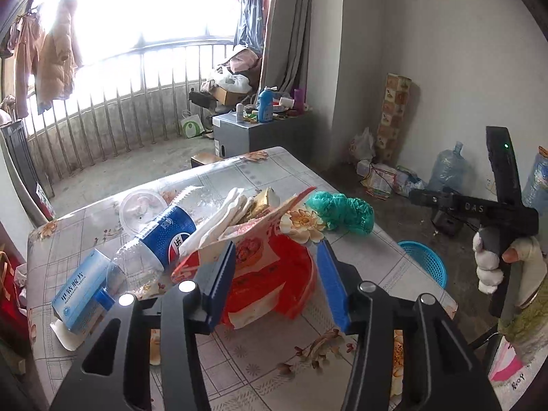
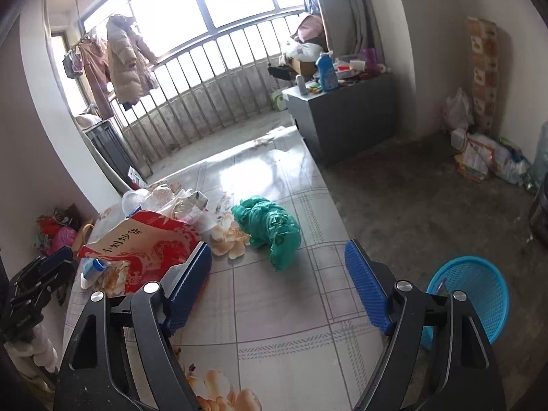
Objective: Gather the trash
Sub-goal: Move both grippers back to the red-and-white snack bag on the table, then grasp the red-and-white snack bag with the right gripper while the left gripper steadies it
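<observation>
We see the square bench with the pale floral plastic cover carrying a heap of trash on its left side. Off its right edge the round blue plastic mesh basket sits on the floor. The largest piece is the red and white printed paper bag, lying between the blue pads of our left tool; the jaws stand apart and we cannot tell whether the pads press on it. Behind it lie the clear plastic bottle with the blue label and the crumpled green plastic bag. Our right tool is released, its jaws wide, with bare bench between them. The small blue and white cardboard box leans at the left.
</observation>
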